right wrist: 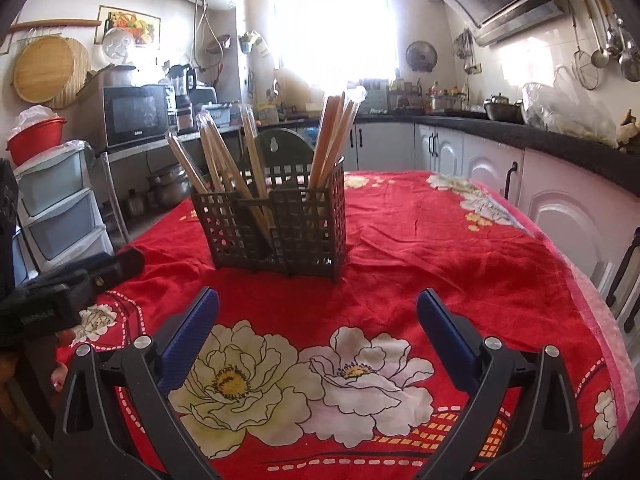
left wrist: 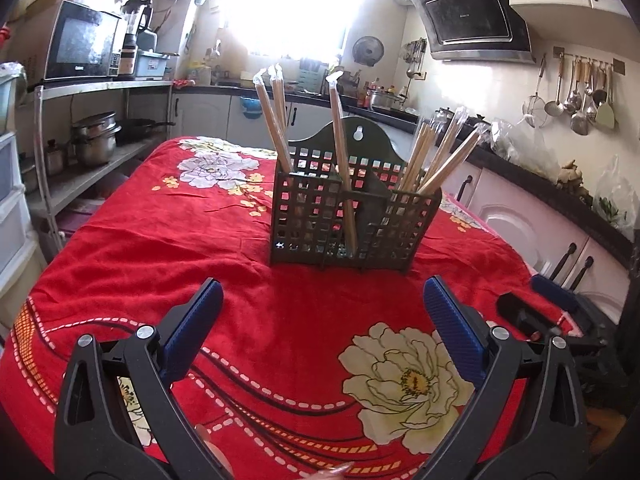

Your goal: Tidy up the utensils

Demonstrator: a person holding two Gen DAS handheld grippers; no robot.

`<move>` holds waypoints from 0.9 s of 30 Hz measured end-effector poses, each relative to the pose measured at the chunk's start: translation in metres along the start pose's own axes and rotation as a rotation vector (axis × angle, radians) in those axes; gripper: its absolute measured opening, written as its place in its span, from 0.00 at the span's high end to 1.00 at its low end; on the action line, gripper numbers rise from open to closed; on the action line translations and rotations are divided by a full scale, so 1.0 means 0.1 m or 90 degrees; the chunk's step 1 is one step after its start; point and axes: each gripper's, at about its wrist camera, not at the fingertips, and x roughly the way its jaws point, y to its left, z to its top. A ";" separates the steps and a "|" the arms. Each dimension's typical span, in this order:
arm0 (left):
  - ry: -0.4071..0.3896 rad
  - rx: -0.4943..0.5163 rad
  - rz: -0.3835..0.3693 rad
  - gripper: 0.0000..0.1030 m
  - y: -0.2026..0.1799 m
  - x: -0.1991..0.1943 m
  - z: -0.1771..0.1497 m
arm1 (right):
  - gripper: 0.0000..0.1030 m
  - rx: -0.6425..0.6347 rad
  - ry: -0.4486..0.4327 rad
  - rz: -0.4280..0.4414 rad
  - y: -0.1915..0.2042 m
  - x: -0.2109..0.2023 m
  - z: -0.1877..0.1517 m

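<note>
A dark green lattice utensil holder (left wrist: 352, 220) (right wrist: 276, 220) stands upright on the red flowered tablecloth (left wrist: 160, 248) (right wrist: 440, 248). Wrapped wooden chopsticks (left wrist: 276, 120) (right wrist: 336, 132) lean out of its compartments, some at the left, one in the middle (left wrist: 342, 160), several at the right (left wrist: 440, 152). My left gripper (left wrist: 324, 296) hovers over the cloth in front of the holder, open and empty. My right gripper (right wrist: 318, 304) is likewise open with nothing between its blue pads (right wrist: 192, 332). Each gripper shows at the edge of the other's view: the right one (left wrist: 560, 308), the left one (right wrist: 80, 280).
Kitchen counters and cabinets (right wrist: 500, 160) run along the right and back. A shelf with a microwave (left wrist: 84, 44) and pots (left wrist: 96, 136) stands left of the table, beside plastic drawers (right wrist: 60, 204). Ladles hang on the right wall (left wrist: 576, 96).
</note>
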 end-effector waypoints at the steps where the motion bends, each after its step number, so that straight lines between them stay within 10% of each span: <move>1: 0.000 0.004 0.004 0.10 0.00 0.01 -0.02 | 0.06 0.003 -0.011 -0.002 -0.01 -0.02 0.00; 27: -0.055 0.005 0.027 0.10 0.04 -0.10 -0.10 | 0.06 0.014 -0.066 -0.010 -0.04 -0.17 -0.04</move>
